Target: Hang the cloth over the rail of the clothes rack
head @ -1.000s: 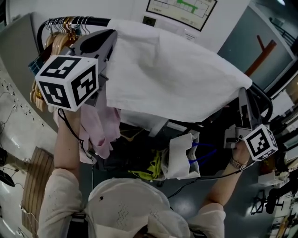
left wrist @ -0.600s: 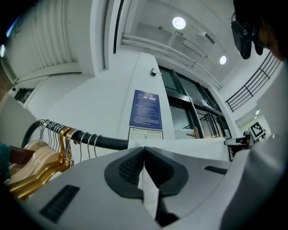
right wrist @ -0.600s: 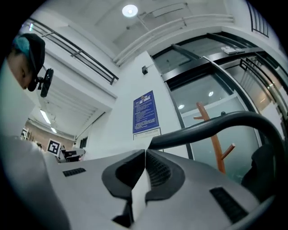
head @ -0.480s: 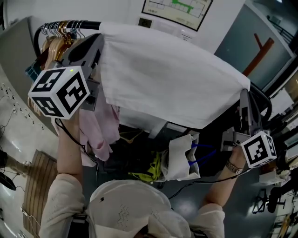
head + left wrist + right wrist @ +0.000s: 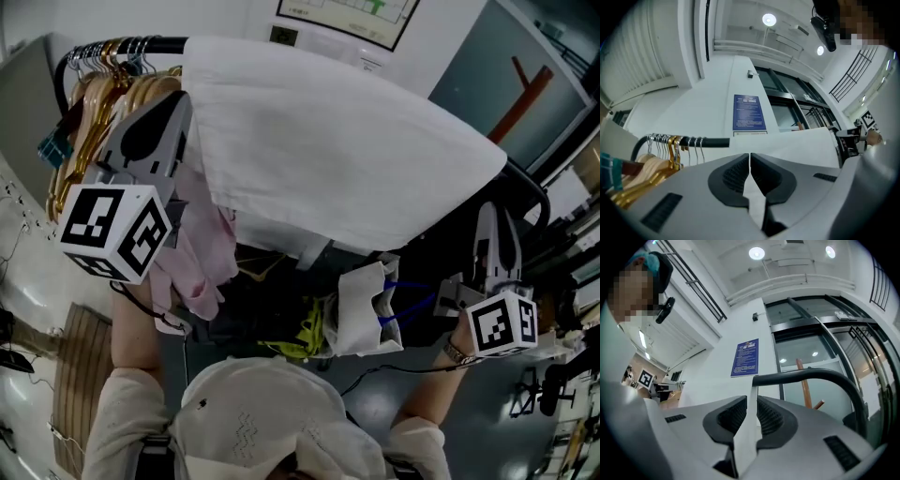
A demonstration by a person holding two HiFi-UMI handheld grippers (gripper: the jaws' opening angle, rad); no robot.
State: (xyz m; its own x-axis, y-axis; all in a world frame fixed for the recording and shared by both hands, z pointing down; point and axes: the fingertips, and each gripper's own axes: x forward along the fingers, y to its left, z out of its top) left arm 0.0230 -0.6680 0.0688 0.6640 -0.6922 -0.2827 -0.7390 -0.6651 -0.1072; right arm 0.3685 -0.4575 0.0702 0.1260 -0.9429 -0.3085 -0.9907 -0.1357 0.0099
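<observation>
Seeing wide white cloth sheet [image 5: 347,159] draped over black metal rack rail [image 5: 169,43], long axis along rail. My left gripper [image 5: 180,98] jaws pinch L edge tight. Right gripper [image 5: 495,212] jaws just been opening, half apart, R edge loose between.

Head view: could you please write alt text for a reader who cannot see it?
A white cloth lies draped over a clothes rack's black rail. The left tool pinches its left edge; the right tool, jaws just opening, straddles its right edge.
</observation>
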